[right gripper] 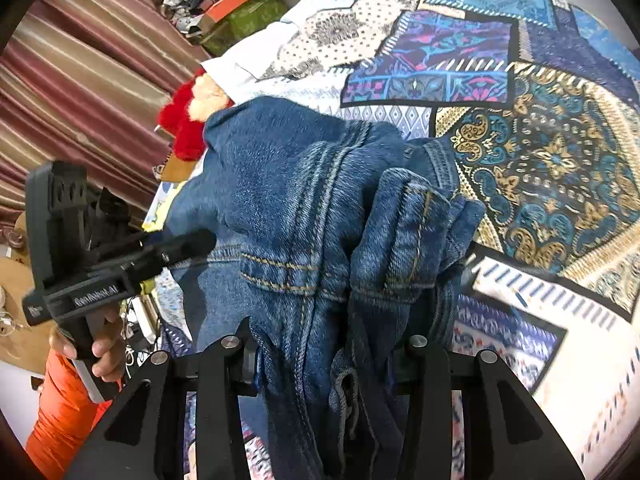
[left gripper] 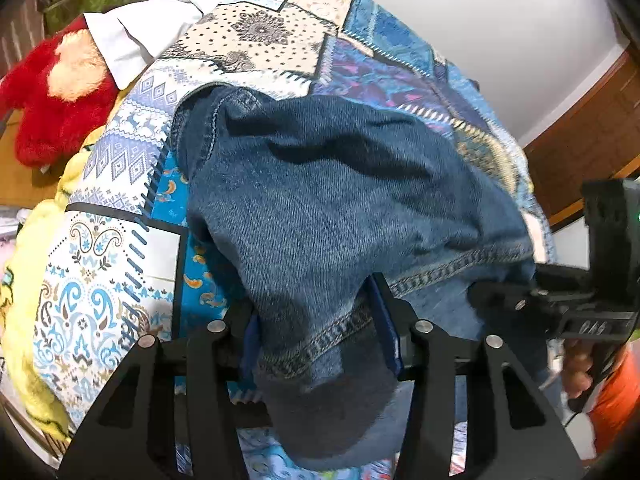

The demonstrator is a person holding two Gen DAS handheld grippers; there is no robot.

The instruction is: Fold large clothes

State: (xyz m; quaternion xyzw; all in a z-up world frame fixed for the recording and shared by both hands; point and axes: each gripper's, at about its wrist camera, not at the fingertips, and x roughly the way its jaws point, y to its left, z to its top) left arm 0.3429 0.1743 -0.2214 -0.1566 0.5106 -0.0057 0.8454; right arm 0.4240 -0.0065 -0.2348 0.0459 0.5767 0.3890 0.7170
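- Denim fills the foreground of both wrist views: the jeans (left gripper: 320,208) are bunched between each pair of black fingers, and both sets of jaws stand partly closed, pressing on cloth rather than on each other.
- Left gripper (left gripper: 316,332) pinches a stitched hem edge, with a thick roll of fabric sagging below the jaws towards the camera; the grip sits on the edge, probably so the cloth can be carried over in one sheet.
- Right gripper (right gripper: 328,356) clamps several gathered layers, with seams and yellow stitching running up and away from the jaws; holding a thick bundle like this suggests a fold is being carried, not started.
- Both grippers seem to hold the same end of the garment side by side; each shows at the edge of the other's view, held by a hand (right gripper: 106,354) with an orange sleeve (right gripper: 60,412) below it.
- From the jaws the jeans stretch away over the bed, so their long axis runs roughly from the grippers towards the far side; the near end is lifted and the far part appears to rest on the patchwork bedspread (right gripper: 540,160).
- Which end is the waistband I cannot tell for sure.
- Further out, a red plush toy (left gripper: 56,100) and a white garment (left gripper: 132,36) lie by the bed's far left edge, clear of the denim.
- Striped curtains (right gripper: 80,80) hang beyond.
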